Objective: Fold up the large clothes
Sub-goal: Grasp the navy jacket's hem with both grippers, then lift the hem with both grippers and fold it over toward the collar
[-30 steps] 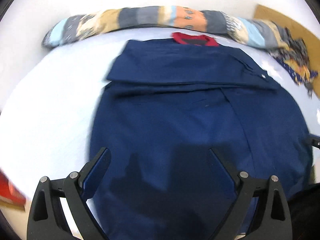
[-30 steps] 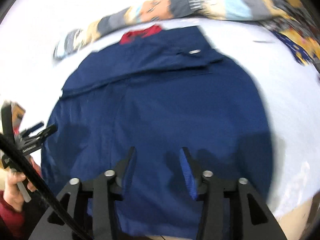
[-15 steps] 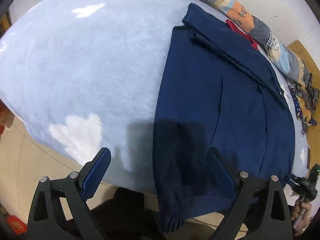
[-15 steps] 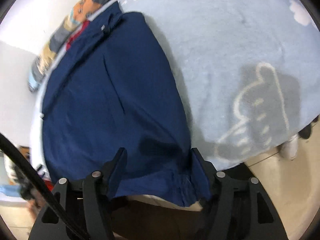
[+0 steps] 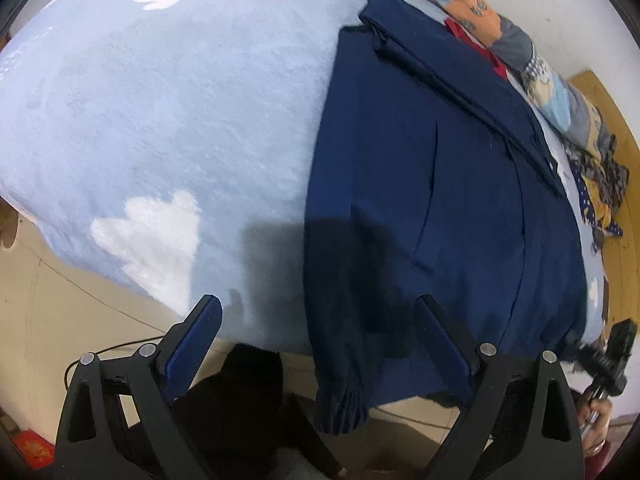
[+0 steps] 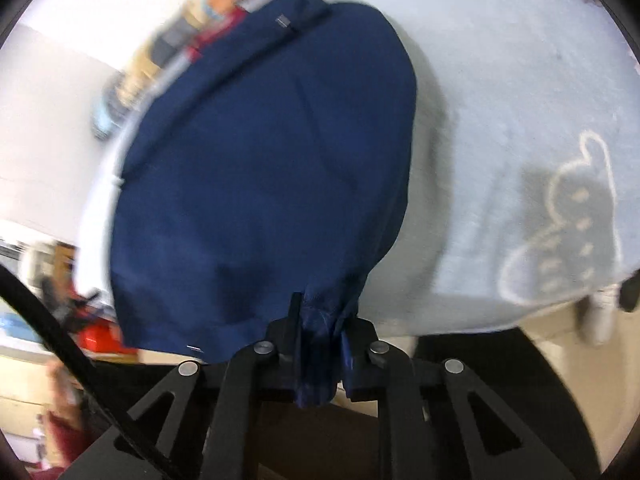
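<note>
A light-blue blanket (image 5: 168, 128) w/ white cloud prints covers the bed and fills most of both views. On it lies the navy jacket (image 5: 448, 184), spread flat lengthwise, its collar end w/ a bit of red lining toward the far wall, its hem at the near bed edge and hanging a little over it. A patterned multicolour quilt (image 5: 552, 92) is bunched along the wall just past the collar.

Left gripper (image 5: 318, 336) hangs over the near left corner of the jacket, jaws wide apart, nothing between the pads; a ribbed cuff (image 5: 340, 408) dangles off the bed edge between them w/o touching either. Right gripper (image 6: 318, 344) has just been closing: its jaws now pinch a bunched fold of the jacket's near right hem corner, fabric gathered betw. the pads
</note>
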